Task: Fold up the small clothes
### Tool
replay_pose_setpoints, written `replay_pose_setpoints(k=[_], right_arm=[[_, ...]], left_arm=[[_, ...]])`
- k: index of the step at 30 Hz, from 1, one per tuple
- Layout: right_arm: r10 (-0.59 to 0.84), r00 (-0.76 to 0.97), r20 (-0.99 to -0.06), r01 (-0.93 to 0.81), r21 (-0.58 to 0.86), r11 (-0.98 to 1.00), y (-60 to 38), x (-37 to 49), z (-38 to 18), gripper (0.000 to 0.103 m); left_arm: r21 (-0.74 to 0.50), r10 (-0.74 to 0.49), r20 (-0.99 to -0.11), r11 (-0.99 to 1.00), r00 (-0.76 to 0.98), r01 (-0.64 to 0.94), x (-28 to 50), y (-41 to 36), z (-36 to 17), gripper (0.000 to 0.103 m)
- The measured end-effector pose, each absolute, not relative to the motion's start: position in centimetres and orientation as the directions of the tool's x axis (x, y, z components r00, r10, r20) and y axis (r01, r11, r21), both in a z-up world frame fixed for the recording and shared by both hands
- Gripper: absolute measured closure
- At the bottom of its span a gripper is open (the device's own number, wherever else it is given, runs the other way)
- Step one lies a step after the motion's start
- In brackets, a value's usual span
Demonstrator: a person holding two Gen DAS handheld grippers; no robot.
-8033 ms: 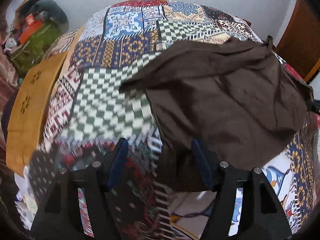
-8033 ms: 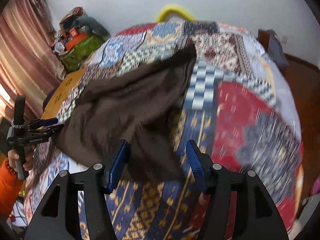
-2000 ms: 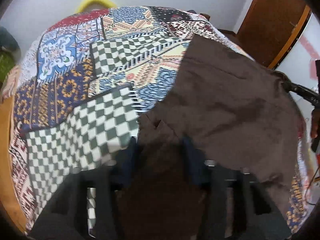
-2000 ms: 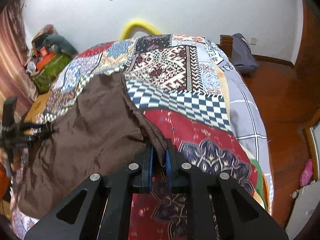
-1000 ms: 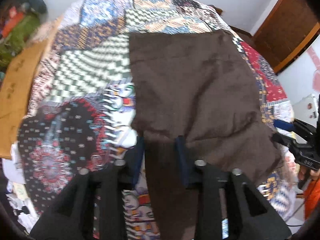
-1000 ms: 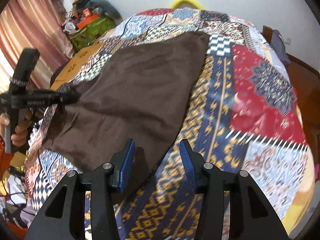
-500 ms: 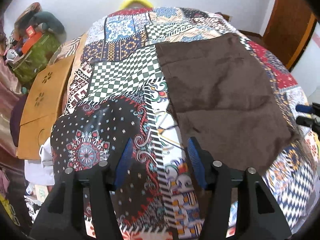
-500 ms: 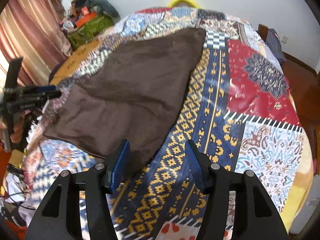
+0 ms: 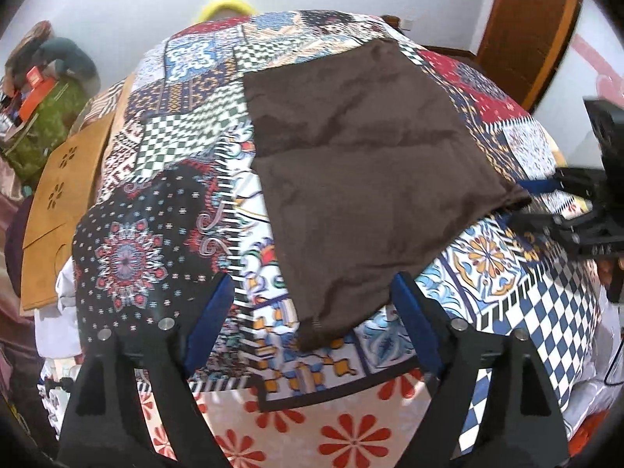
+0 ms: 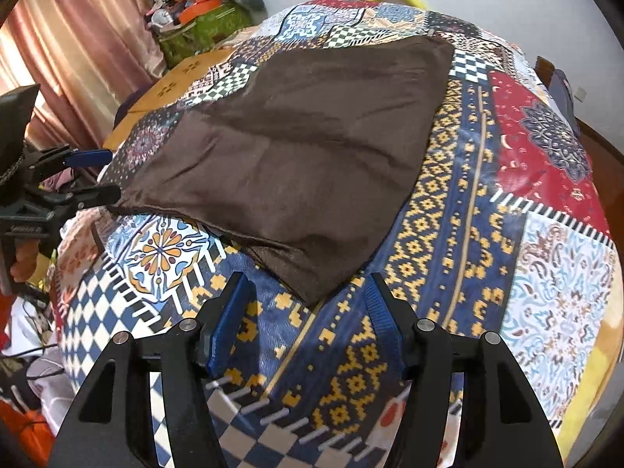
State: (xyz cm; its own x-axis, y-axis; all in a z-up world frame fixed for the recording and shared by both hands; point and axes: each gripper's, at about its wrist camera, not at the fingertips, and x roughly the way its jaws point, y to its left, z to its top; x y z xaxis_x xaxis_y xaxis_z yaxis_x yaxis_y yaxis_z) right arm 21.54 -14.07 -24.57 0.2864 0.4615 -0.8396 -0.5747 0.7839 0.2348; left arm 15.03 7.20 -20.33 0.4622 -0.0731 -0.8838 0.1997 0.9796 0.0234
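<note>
A brown cloth lies spread flat on the patchwork bedspread; it also shows in the right wrist view. My left gripper is open, just short of the cloth's near corner, holding nothing. My right gripper is open, just short of the cloth's other near corner, holding nothing. In the left wrist view the right gripper sits at the cloth's right corner. In the right wrist view the left gripper sits at the cloth's left corner.
A wooden board runs along the bed's left side. A green bag with clutter and pink curtains stand beyond it. A wooden door is at the far right. The bed edge drops off near me.
Both grippers let go of the cloth about a second ago and pulled back toward the near edge. The cloth now lies flat and still.
</note>
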Motion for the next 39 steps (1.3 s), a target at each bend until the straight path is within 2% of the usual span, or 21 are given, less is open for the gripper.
replay_pose_setpoints(k=[6,10,13,18,22,24,27,28,29,30,32,36,39], right_arm=[[0.405,0.318,-0.857,-0.601,0.148,0.786,-12.2,23.7,-24.6,0.045],[0.38,0.338,-0.861,-0.641,0.085,0.763,-11.0,23.8,-24.4,0.045],[0.391,0.323,-0.862,-0.675,0.08,0.733,-10.6,24.2,-24.4,0.045],[0.439,0.231,-0.868,-0.695,0.169,0.699,-11.0,24.6,-24.8,0.045],[0.472,0.18,-0.863,-0.699,0.225,0.679,-11.2,24.7,-25.4,0.045],[0.488,0.176,-0.855,-0.692,0.245,0.679,-11.3,24.7,-25.7,0.046],[0.487,0.193,-0.852,-0.685,0.238,0.688,-11.4,24.8,-25.8,0.067],[0.49,0.192,-0.85,-0.684,0.242,0.688,-11.4,24.8,-25.8,0.075],[0.489,0.196,-0.85,-0.685,0.238,0.688,-11.4,24.8,-25.6,0.078],[0.49,0.196,-0.85,-0.686,0.238,0.687,-11.6,24.7,-25.4,0.082],[0.498,0.189,-0.846,-0.689,0.248,0.682,-11.7,24.7,-24.9,0.086],[0.523,0.19,-0.831,-0.693,0.264,0.671,-12.1,24.3,-23.3,0.09],[0.538,0.187,-0.822,-0.704,0.27,0.657,-12.5,23.3,-21.9,0.091]], left_arm=[[0.094,-0.035,-0.882,0.964,0.469,0.249,16.1,5.4,-21.5,0.018],[0.202,0.031,-0.853,0.94,0.521,0.276,17.2,4.4,-21.7,0.007],[0.253,0.052,-0.836,0.92,0.546,0.299,18.4,4.0,-22.2,0.006],[0.135,-0.033,-0.87,0.944,0.492,0.302,21.6,5.1,-22.9,0.006],[-0.027,-0.153,-0.893,0.957,0.423,0.29,23.6,6.2,-23.9,0.034],[-0.096,-0.202,-0.893,0.959,0.402,0.268,24.3,6.7,-24.3,0.039],[-0.145,-0.239,-0.884,0.957,0.402,0.252,24.6,7.0,-24.3,0.054],[-0.147,-0.241,-0.882,0.957,0.404,0.249,24.6,7.1,-24.1,0.067],[-0.142,-0.235,-0.883,0.959,0.407,0.247,24.6,7.0,-23.8,0.082],[-0.135,-0.228,-0.884,0.96,0.407,0.245,24.5,6.9,-23.5,0.087],[-0.123,-0.215,-0.89,0.962,0.403,0.243,24.2,6.8,-22.9,0.091],[-0.096,-0.2,-0.894,0.96,0.4,0.265,22.8,6.4,-21.6,0.092],[-0.133,-0.234,-0.89,0.954,0.391,0.268,21.6,6.6,-20.3,0.093]])
